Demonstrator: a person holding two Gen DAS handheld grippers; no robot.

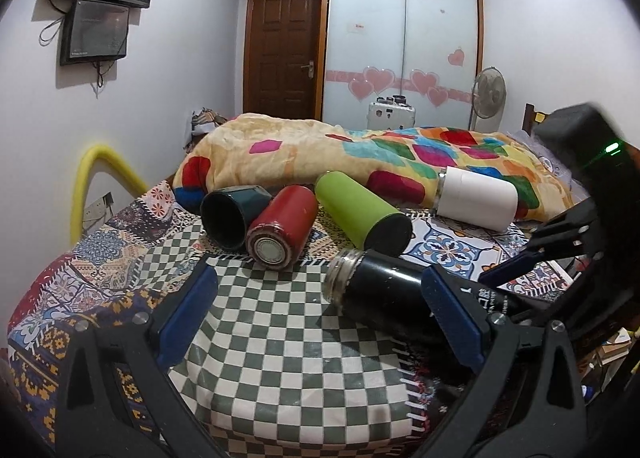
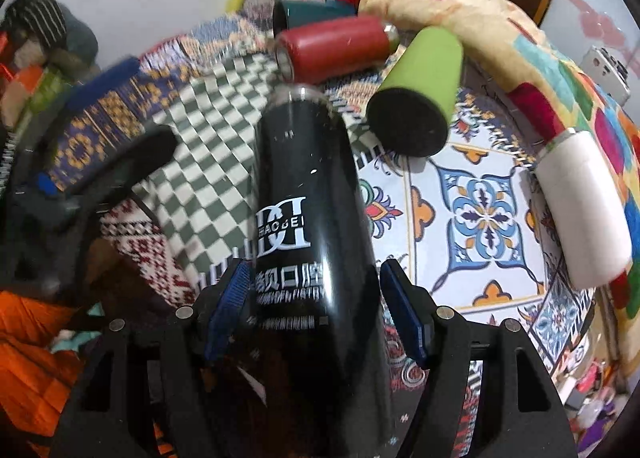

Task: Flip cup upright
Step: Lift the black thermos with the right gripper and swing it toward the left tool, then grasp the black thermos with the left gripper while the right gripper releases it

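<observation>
A black cup (image 2: pixel 308 194) with white lettering lies on its side, lifted a little over the checkered cloth (image 1: pixel 280 342). My right gripper (image 2: pixel 316 310) is shut on its lower body, blue pads on both sides. In the left wrist view the black cup (image 1: pixel 384 294) points its glass-rimmed mouth to the left. My left gripper (image 1: pixel 320 314) is open over the cloth; its right pad (image 1: pixel 452 318) is in front of the cup. The right gripper's blue fingertip (image 1: pixel 508 270) shows behind it.
Several more cups lie on their sides on the bed: dark teal (image 1: pixel 232 214), red (image 1: pixel 284 226), green (image 1: pixel 360 214) and white (image 1: pixel 476 198). A colourful rolled blanket (image 1: pixel 360 154) lies behind them. A yellow foam rail (image 1: pixel 92 174) stands at the left edge.
</observation>
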